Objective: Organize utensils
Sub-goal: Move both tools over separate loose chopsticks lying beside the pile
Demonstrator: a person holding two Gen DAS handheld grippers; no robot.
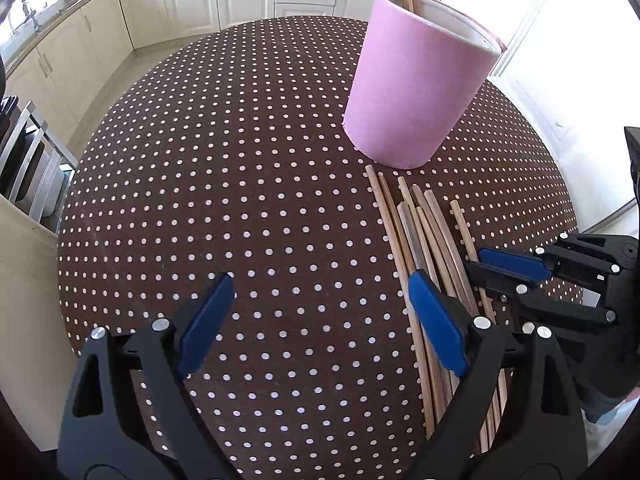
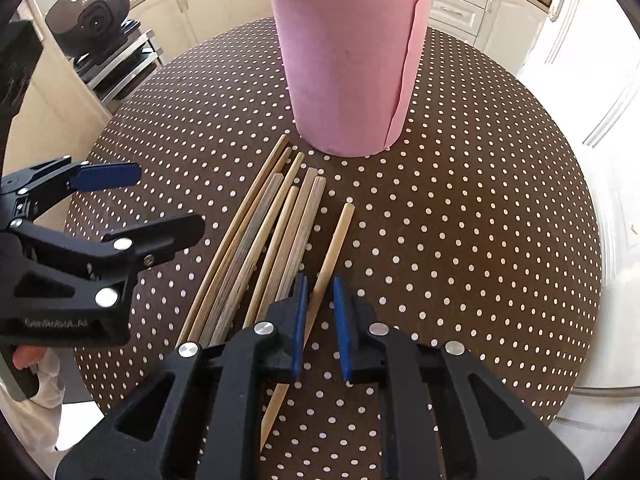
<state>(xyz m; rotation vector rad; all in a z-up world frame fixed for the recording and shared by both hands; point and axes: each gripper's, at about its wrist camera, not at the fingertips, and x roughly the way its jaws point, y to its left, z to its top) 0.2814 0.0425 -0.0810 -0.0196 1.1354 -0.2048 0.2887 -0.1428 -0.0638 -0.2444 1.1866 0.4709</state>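
On the brown polka-dot tablecloth [image 2: 460,220], just in front of the pink holder [image 2: 348,72]: loose bundle of wooden chopsticks [image 2: 256,248] lying side by side, plus one lone chopstick [image 2: 334,252] a bit apart on the right side of the pile. Couple of sticks already upright inside the holder, so sorting partly done, most of it left. Current step = picking the lone chopstick. Right gripper [image 2: 320,328] tilted down over it, jaws narrowed to a slim gap straddling the stick, left pad close against it, right pad showing a sliver of cloth between; not clamped yet by the look of it. Left gripper [image 1: 320,320] wide open, holding nothing, hovering over bare cloth with its right finger over the bundle's edge. Next move probably: finish the squeeze on the lone chopstick, lift clear without dragging the neighbours, tip upright, drop into the holder opening. Risk: thin tapered stick rolling or slipping out of the pads; the grip sits about halfway along the stick.
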